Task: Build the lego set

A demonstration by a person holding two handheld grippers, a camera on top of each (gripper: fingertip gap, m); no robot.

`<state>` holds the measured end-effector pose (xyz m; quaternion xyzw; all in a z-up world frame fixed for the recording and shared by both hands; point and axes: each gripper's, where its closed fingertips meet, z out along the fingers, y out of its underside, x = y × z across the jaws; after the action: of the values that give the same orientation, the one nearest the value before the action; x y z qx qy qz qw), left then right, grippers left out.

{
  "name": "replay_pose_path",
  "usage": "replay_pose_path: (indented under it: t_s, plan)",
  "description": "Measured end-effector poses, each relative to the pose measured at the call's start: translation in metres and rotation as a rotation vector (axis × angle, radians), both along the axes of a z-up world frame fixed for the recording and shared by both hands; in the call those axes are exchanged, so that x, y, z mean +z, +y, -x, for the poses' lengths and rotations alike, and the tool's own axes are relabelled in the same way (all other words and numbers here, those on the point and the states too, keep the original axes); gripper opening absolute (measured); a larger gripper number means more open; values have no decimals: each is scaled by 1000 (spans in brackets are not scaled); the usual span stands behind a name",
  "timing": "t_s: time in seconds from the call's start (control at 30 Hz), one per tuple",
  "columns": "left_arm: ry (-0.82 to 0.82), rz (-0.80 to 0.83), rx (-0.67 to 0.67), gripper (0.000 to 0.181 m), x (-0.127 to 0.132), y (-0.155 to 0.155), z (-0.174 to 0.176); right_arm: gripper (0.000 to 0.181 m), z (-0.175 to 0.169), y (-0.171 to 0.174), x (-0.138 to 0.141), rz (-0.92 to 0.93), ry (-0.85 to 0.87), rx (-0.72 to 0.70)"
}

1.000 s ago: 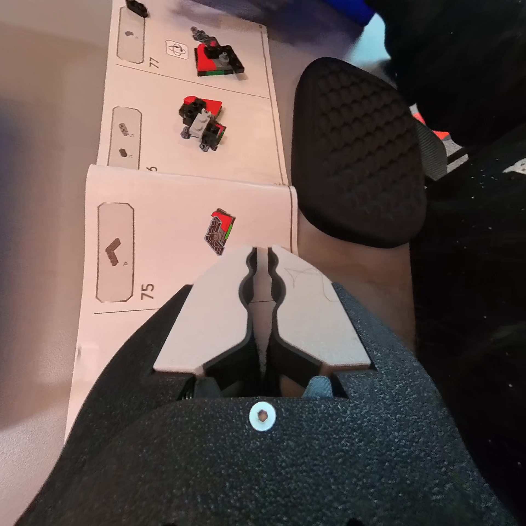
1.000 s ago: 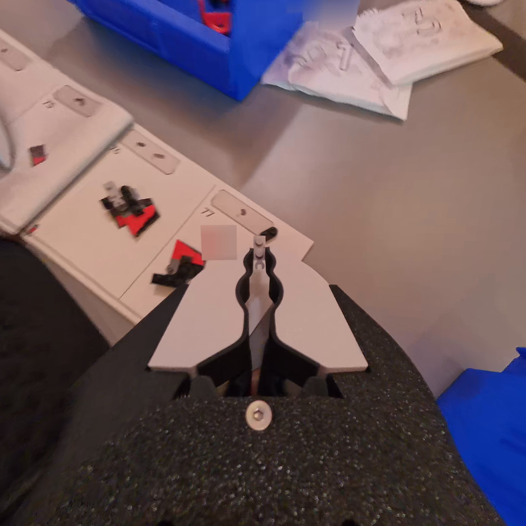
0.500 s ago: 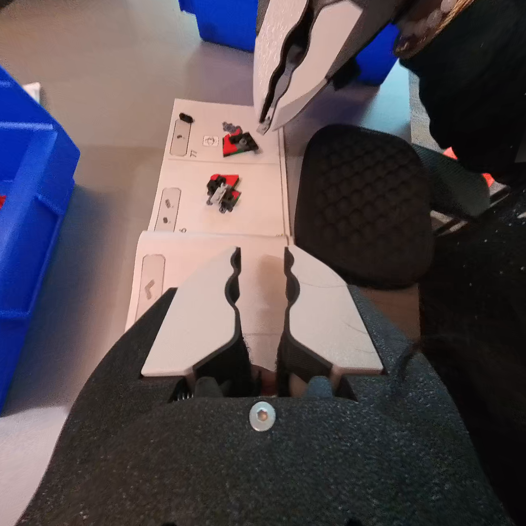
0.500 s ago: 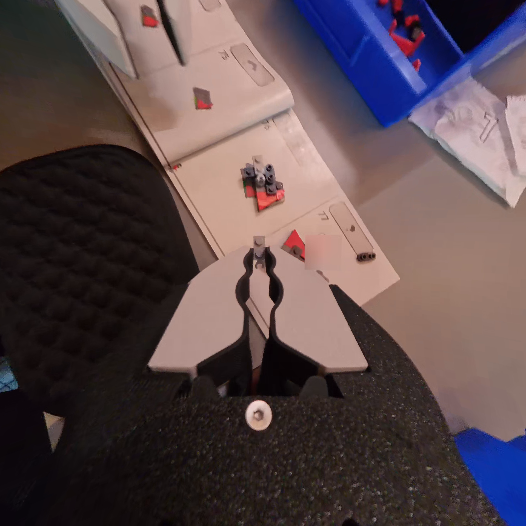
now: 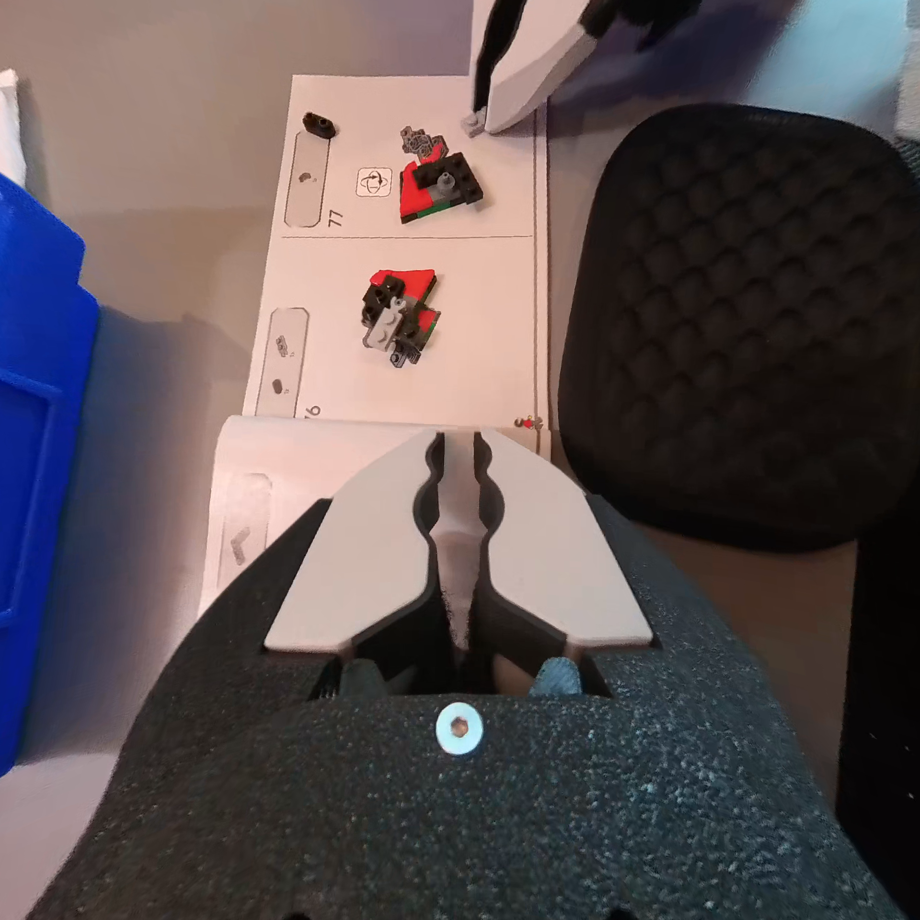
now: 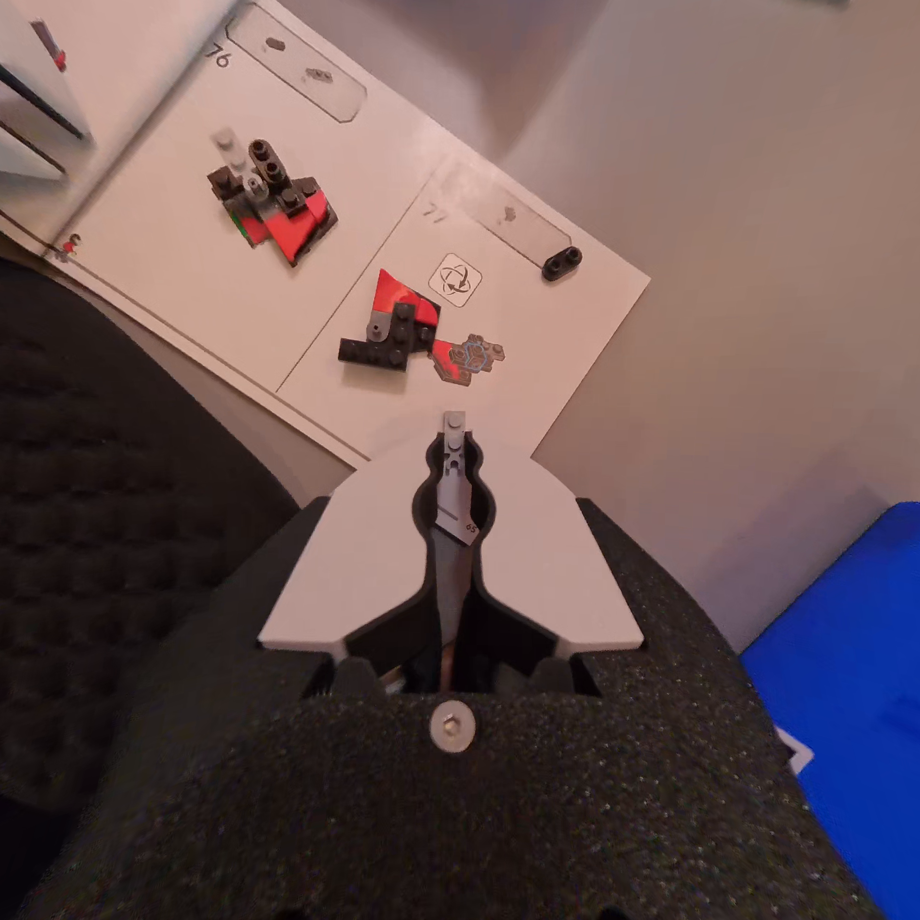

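An open instruction booklet (image 5: 473, 348) lies on the grey table. Two red-and-black lego assemblies rest on its page: one (image 5: 440, 189) (image 6: 393, 333) nearer the page's far end, the other (image 5: 398, 313) (image 6: 279, 209) in the middle. A small black rounded plate (image 5: 318, 124) (image 6: 561, 261) lies at the page corner. My right gripper (image 6: 454, 438) is shut on a small light grey plate (image 6: 454, 425), held just short of the nearer assembly; it also shows at the top of the left wrist view (image 5: 478, 119). My left gripper (image 5: 455, 438) hovers over the booklet's fold, jaws slightly apart and empty.
A black quilted pad (image 5: 737, 323) (image 6: 99, 498) lies right beside the booklet. A blue bin (image 5: 35, 448) stands on the other side of the booklet. Another blue bin (image 6: 846, 672) is at the right gripper's side. About 15 cm separates my left fingertips from my right.
The right gripper has come down close to the page with the grey plate, near the far assembly. The left gripper's jaws have narrowed since half a second ago, and it moved nearer the booklet.
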<state>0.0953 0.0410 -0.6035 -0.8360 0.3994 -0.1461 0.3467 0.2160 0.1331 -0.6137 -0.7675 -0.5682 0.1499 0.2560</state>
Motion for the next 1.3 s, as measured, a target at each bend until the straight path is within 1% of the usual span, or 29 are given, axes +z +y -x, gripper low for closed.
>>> replay_pose_path:
  t_s: [0.1, 0.23, 0.33, 0.37, 0.4, 0.47, 0.53, 0.6, 0.67, 0.73, 0.8, 0.87, 0.97, 1.07, 1.3]
  plan:
    - [-24, 51, -28, 6, -1, -4, 4, 8, -2, -8, 0, 23, 11, -34]
    - [-1, 114, -39, 1, -5, -9, 18, 8, -2, -21, 0, 36, 27, -72]
    - [17, 98, -58, 3, -3, -11, 20, 8, -2, -26, 0, 27, 21, -69]
    - [26, 75, -54, 7, 0, -7, 20, 8, -2, -25, 0, 26, 26, -59]
    - [29, 42, -54, 16, 5, -2, 18, 8, -2, -25, 0, 39, 39, -57]
    - [20, -4, -109, 41, 14, 5, 8, 8, -1, -24, 0, 78, 63, -59]
    - [-2, 4, -197, 50, 16, 11, -6, 8, -1, -24, 0, 74, 61, -48]
    - [-72, 68, -247, 55, 13, 17, -18, 8, -1, -24, 0, 61, 54, -45]
    - [-116, 122, -249, 60, 7, 28, -26, 8, -1, -24, 0, 56, 61, -41]
    - [-116, 117, -250, 64, 0, 37, -30, 8, -1, -24, 0, 61, 76, -40]
    - [-111, 113, -263, 64, -5, 37, -33, 8, -1, -24, 0, 60, 84, -37]
    - [-96, 134, -285, 56, -5, 28, -33, 8, -1, -24, 0, 59, 87, -31]
    - [-87, 134, -270, 51, -5, 21, -32, 8, 3, -21, 2, 43, 106, -20]
    - [-106, 134, -241, 51, -5, 20, -32, 8, 10, -7, 9, 6, 124, -38]
    - [-129, 114, -196, 50, 1, 24, -26, 8, 23, 31, 3, -25, 51, -52]
